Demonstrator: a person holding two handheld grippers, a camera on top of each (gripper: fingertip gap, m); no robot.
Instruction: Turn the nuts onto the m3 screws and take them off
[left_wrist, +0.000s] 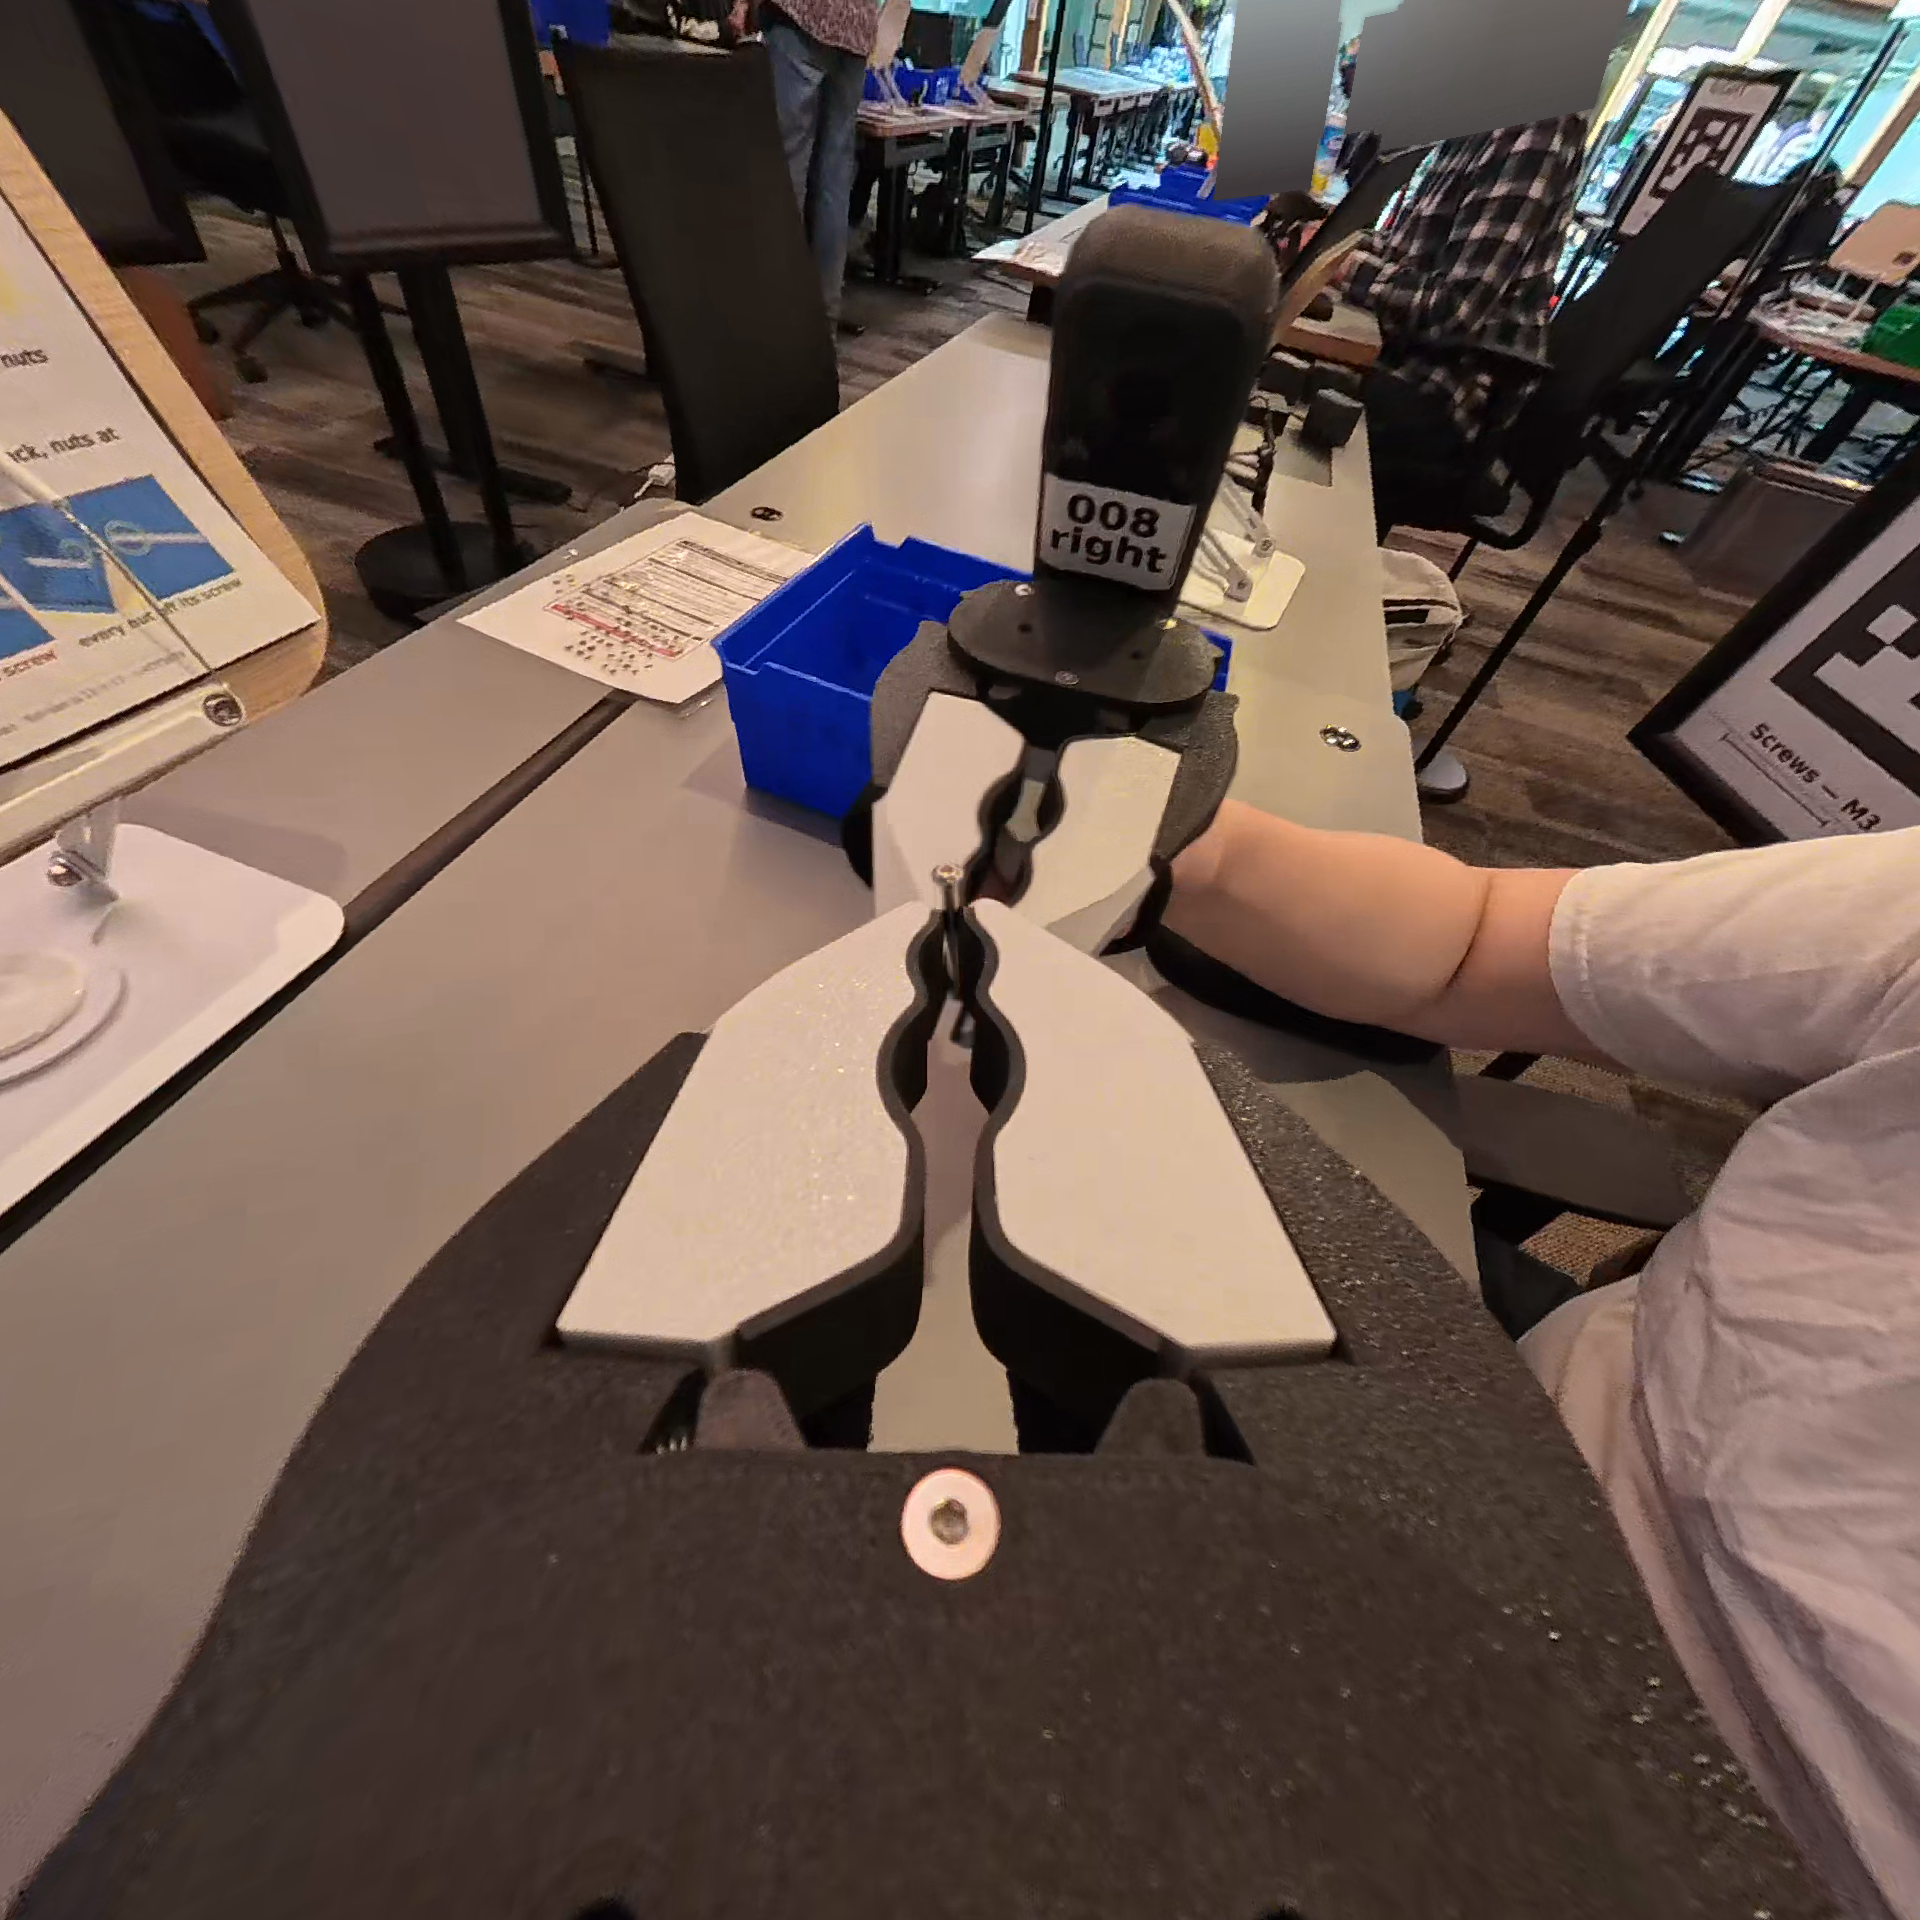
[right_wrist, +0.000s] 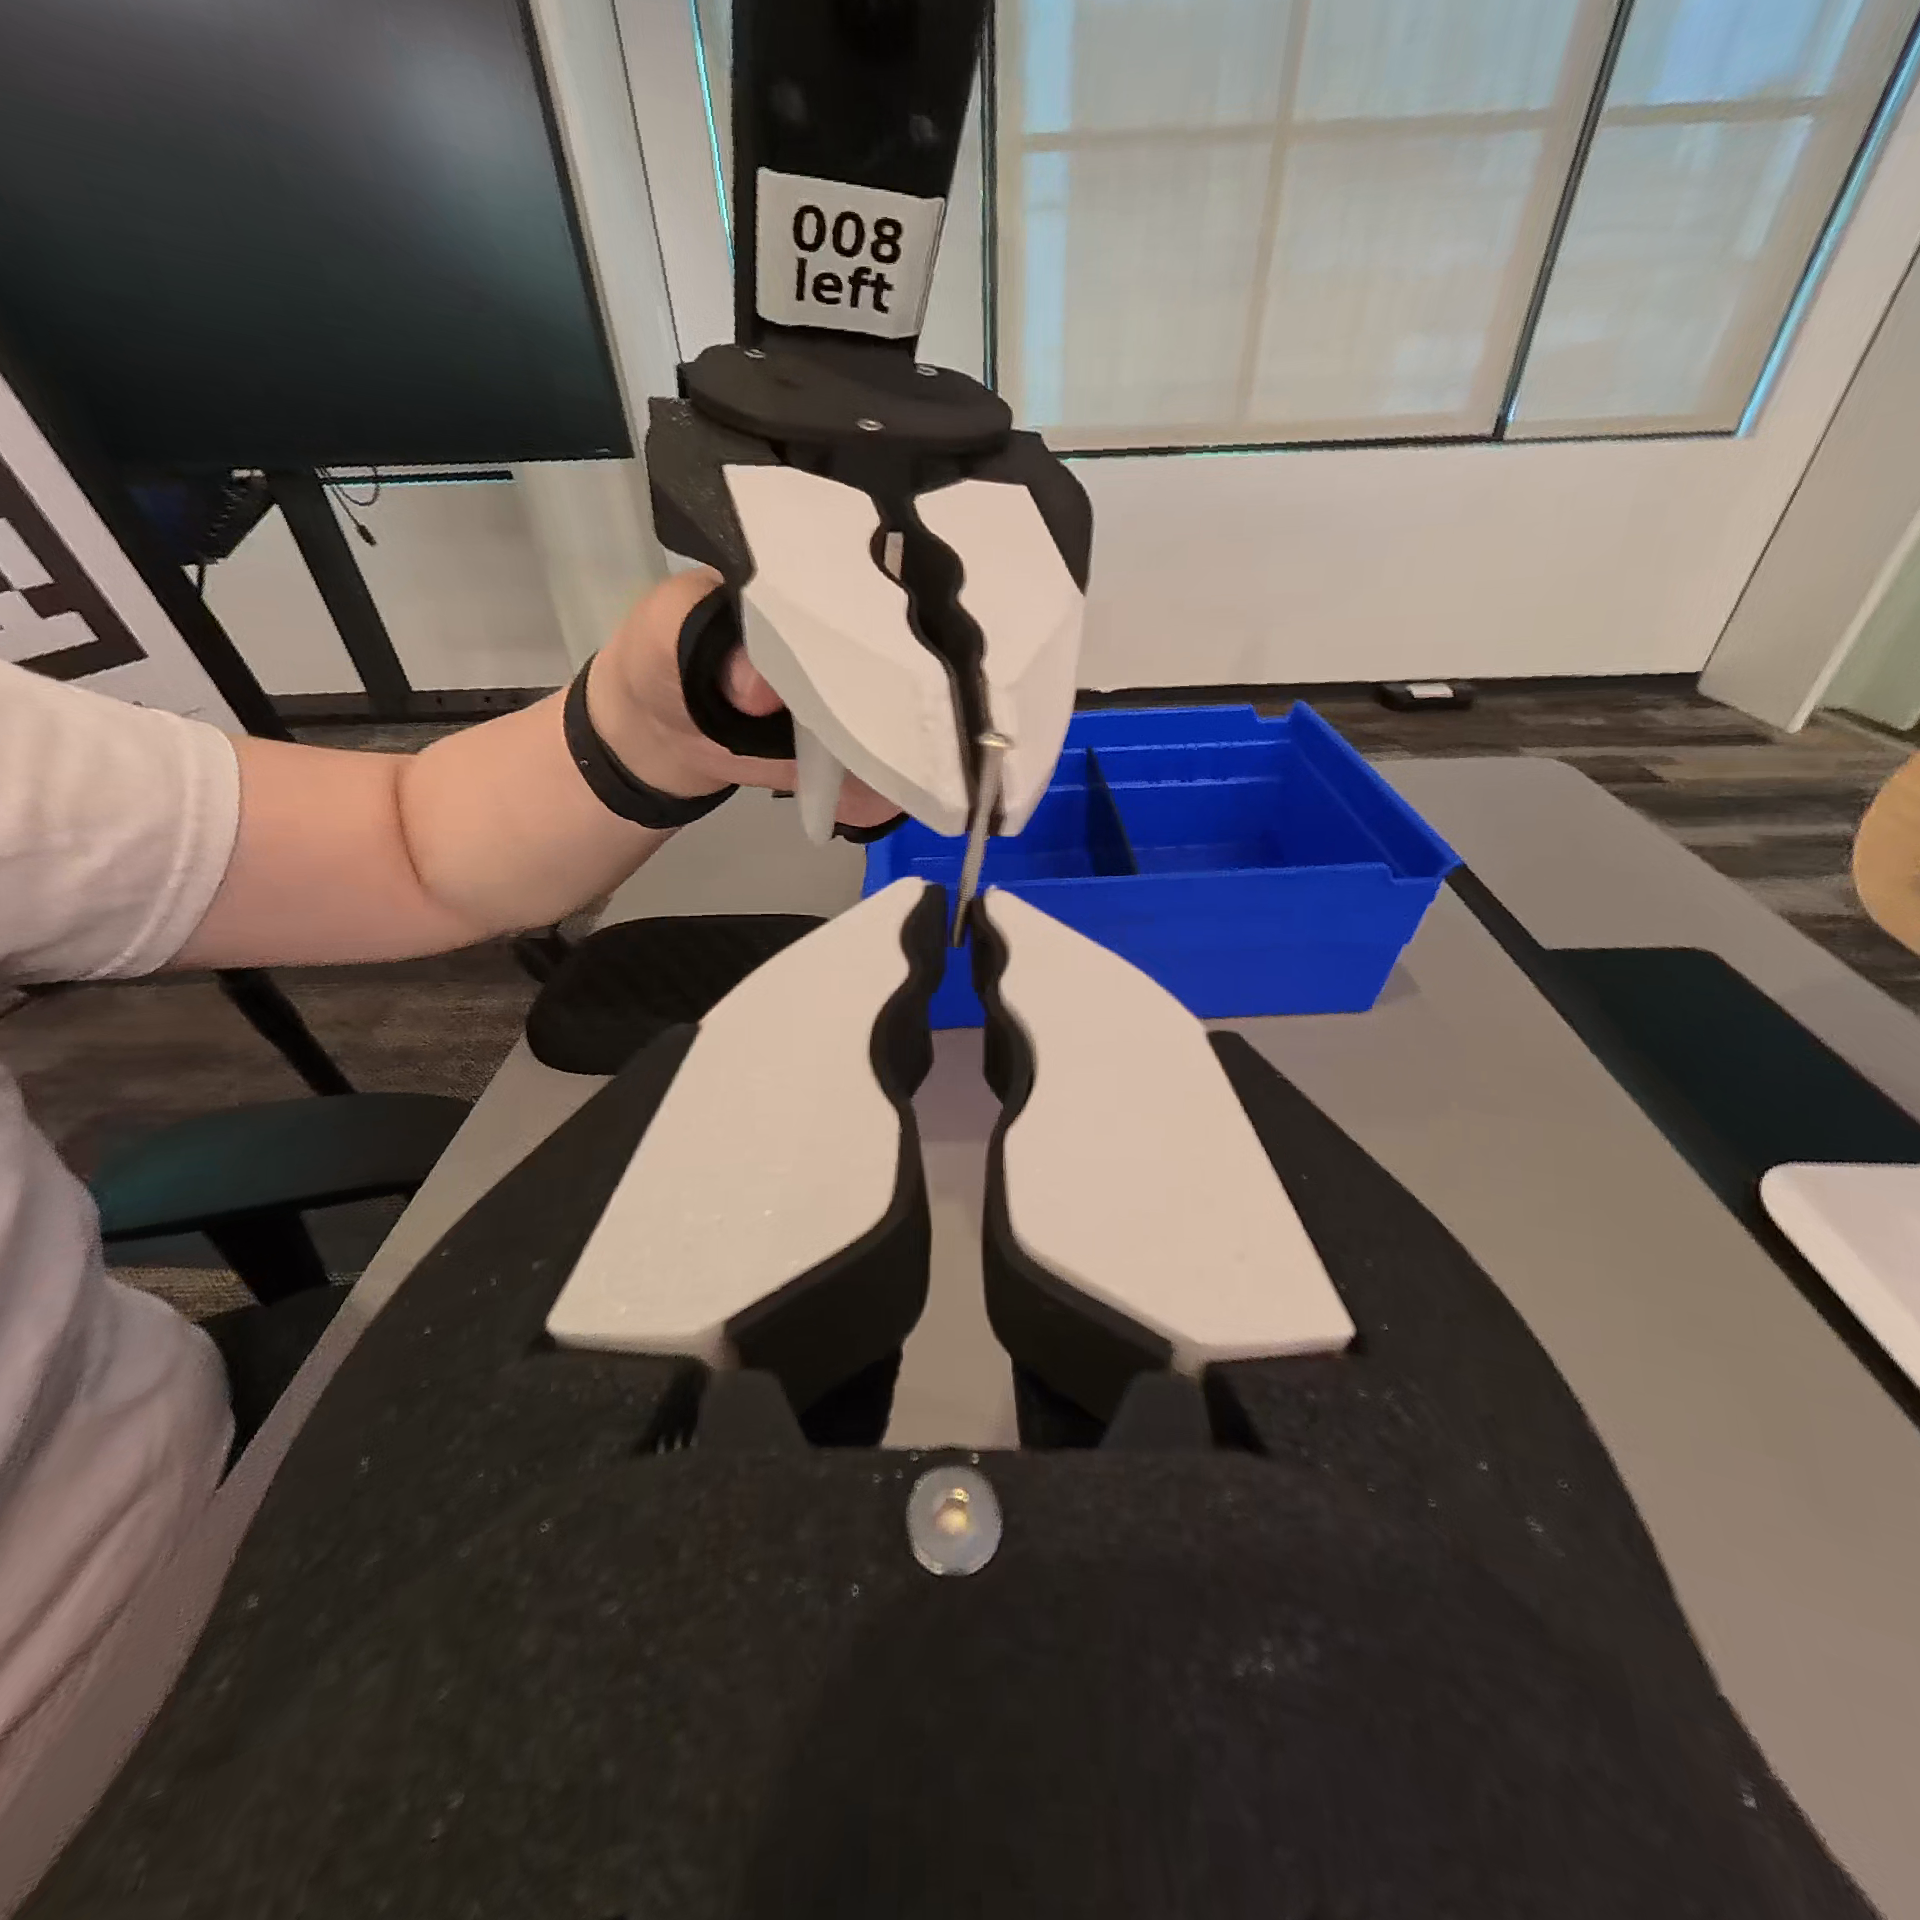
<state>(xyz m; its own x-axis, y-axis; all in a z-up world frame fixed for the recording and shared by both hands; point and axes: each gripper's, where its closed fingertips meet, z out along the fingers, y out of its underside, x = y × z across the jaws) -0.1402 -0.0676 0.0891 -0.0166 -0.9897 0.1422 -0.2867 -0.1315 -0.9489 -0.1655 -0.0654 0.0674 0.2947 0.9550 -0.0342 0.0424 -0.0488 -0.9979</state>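
Note:
A thin metal m3 screw (right_wrist: 977, 831) stands nearly upright above the grey table (right_wrist: 1403, 1091). My left gripper (left_wrist: 950, 914) is shut on the screw just under its head (left_wrist: 945, 876); it also shows in the right wrist view (right_wrist: 982, 816). My right gripper (right_wrist: 956, 914) faces it and is shut around the screw's lower end. In the left wrist view the right gripper (left_wrist: 992, 878) sits right behind the screw, its tips partly hidden. The pads hide any nut.
A blue bin with a divider (right_wrist: 1247, 935) stands on the table just behind the grippers and also shows in the left wrist view (left_wrist: 810, 675). A printed sheet (left_wrist: 644, 613), an instruction board (left_wrist: 125, 582) and a white base plate (left_wrist: 177, 935) lie left. A person's forearm (left_wrist: 1351, 935) reaches in from the right. Less than 4 cm separates the two grippers' tips.

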